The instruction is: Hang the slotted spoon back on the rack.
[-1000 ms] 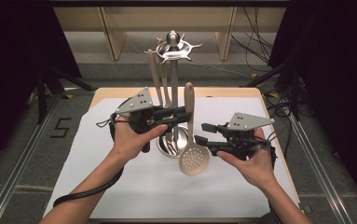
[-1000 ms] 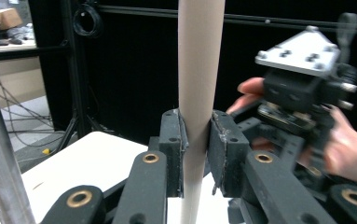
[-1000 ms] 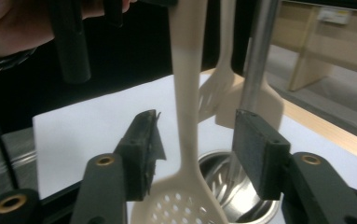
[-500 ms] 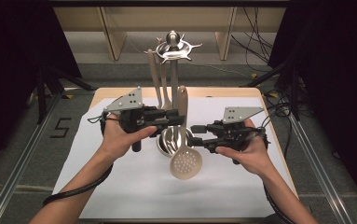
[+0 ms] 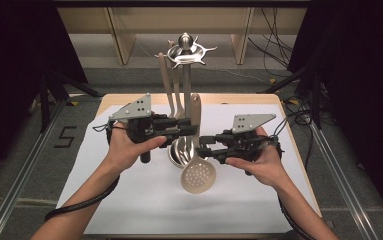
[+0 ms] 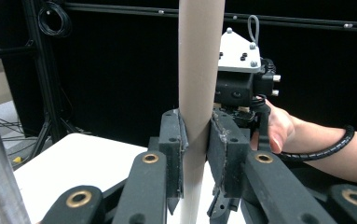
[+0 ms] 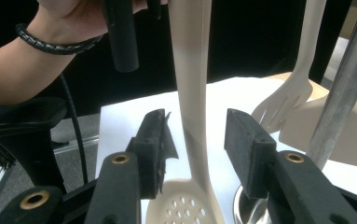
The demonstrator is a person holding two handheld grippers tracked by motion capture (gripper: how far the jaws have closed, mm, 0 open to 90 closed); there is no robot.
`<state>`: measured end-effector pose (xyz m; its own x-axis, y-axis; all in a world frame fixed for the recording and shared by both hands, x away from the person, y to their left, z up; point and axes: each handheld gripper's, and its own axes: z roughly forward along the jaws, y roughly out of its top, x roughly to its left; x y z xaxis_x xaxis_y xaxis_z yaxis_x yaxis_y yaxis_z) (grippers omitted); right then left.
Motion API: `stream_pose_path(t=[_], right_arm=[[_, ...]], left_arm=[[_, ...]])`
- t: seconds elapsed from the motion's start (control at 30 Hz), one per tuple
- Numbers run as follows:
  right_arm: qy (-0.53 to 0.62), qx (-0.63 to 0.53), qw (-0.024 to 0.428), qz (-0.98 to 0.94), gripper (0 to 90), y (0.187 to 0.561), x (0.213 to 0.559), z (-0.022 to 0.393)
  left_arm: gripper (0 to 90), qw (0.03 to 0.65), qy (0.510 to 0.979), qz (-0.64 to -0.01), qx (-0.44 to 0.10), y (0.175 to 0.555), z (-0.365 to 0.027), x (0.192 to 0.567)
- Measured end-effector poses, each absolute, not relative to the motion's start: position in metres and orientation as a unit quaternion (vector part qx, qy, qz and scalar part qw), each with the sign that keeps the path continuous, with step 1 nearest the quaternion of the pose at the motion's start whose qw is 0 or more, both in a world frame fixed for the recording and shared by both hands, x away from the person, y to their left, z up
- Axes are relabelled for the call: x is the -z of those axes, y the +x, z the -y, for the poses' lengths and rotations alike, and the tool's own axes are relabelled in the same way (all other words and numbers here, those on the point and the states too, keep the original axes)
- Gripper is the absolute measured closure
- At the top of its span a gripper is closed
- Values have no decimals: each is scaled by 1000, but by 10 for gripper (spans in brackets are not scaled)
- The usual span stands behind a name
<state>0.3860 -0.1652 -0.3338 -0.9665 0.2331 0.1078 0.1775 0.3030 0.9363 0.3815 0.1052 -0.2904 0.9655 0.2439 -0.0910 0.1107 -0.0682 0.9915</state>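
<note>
Beige slotted spoon (image 5: 197,165) hangs over the tabletop (image 5: 129,200), off the rack (image 5: 186,50). Your left claw (image 6: 195,140) pinches its handle; right claw (image 7: 195,140), closing, brackets the neck without contact. Handover pending.

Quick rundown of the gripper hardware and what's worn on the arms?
Both the left gripper and right gripper are black, with two blocky jaws on linkage arms with brass-coloured pivots. Each carries a grey three-cornered plate with screws on top. A black ribbed cable trails from each along a bare forearm, no sleeves.
</note>
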Motion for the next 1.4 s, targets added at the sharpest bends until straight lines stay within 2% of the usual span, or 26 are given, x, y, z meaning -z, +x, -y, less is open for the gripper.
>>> stream_pose_path(t=[0.6, 0.97, 1.07, 1.1, 1.17, 1.23, 1.3, 1.4], right_arm=[[107, -576, 20, -810, 674, 385, 330, 159], [105, -571, 10, -814, 779, 384, 327, 163], [109, -566, 31, -816, 789, 383, 325, 162], [116, -562, 34, -818, 793, 381, 324, 161], [137, -565, 32, -813, 795, 380, 325, 159], [154, -561, 55, -812, 795, 379, 326, 158], [160, -553, 70, -815, 795, 377, 326, 156], [185, -549, 87, -810, 795, 371, 326, 152]], left_arm=[[751, 671, 732, -111, -39, 381, -106, 290], [750, 676, 728, -111, -33, 381, -104, 290], [743, 677, 725, -116, -44, 383, -104, 291], [729, 678, 724, -119, -54, 383, -103, 292], [623, 679, 719, -125, -80, 383, -102, 294], [557, 675, 719, -127, -107, 381, -101, 295], [515, 673, 716, -136, -123, 379, -100, 297], [499, 671, 711, -152, -144, 378, -100, 298]])
